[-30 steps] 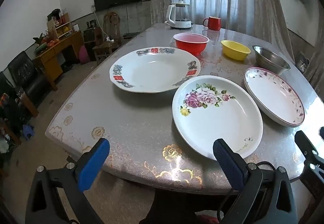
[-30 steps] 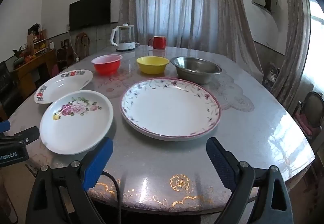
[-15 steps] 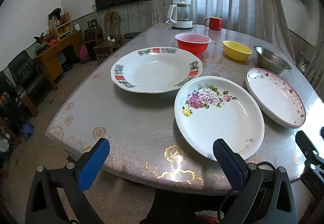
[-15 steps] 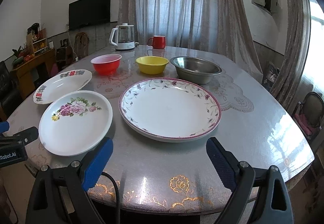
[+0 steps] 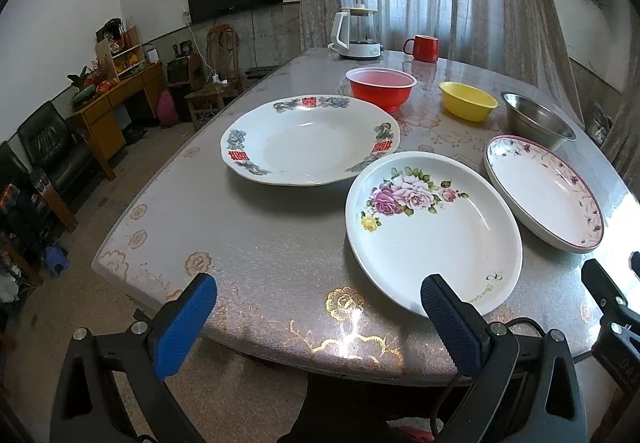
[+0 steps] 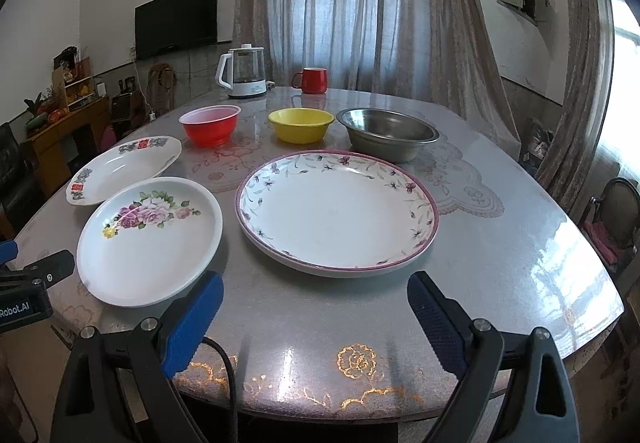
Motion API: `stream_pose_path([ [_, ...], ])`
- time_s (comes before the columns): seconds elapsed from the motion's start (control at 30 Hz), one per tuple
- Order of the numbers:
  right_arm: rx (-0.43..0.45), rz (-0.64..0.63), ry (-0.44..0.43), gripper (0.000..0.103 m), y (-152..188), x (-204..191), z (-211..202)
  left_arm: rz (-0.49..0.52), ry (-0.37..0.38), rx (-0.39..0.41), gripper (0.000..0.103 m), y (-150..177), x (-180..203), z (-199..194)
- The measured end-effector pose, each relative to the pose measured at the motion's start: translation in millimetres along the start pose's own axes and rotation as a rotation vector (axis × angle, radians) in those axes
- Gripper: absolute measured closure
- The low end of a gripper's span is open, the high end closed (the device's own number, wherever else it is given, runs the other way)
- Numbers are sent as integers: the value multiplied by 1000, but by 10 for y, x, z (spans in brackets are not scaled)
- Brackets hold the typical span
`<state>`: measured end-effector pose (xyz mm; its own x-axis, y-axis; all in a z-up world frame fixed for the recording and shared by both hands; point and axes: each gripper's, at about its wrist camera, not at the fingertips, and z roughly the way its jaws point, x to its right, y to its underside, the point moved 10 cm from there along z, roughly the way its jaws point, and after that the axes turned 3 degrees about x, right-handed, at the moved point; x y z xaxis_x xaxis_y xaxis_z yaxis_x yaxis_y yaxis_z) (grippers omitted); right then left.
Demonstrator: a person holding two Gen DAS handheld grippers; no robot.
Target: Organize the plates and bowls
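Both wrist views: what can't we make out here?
- Rose plate near rim: left wrist view, hidden by the left hand-held gripper finger.
- Rim lettering: too small to read.
- Right hand-held gripper: cut off by the frame edge there.
- Steel bowl base: right wrist view, behind the pink-rimmed plate.

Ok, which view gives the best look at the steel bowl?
The right wrist view: the steel bowl sits near the middle of the picture, with its whole rim and inside visible behind the pink-rimmed plate. In the left wrist view the bowl sits smaller, far right, its lower part hidden behind that plate.
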<state>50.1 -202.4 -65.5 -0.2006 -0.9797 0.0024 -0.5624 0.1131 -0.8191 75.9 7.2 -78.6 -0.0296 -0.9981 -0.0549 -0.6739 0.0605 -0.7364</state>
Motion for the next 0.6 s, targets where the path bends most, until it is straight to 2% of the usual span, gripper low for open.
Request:
stream_pose_path([
  [0.6, -5, 11, -3, 8, 9, 12, 16, -6, -3, -2, 0, 12, -19, 14],
])
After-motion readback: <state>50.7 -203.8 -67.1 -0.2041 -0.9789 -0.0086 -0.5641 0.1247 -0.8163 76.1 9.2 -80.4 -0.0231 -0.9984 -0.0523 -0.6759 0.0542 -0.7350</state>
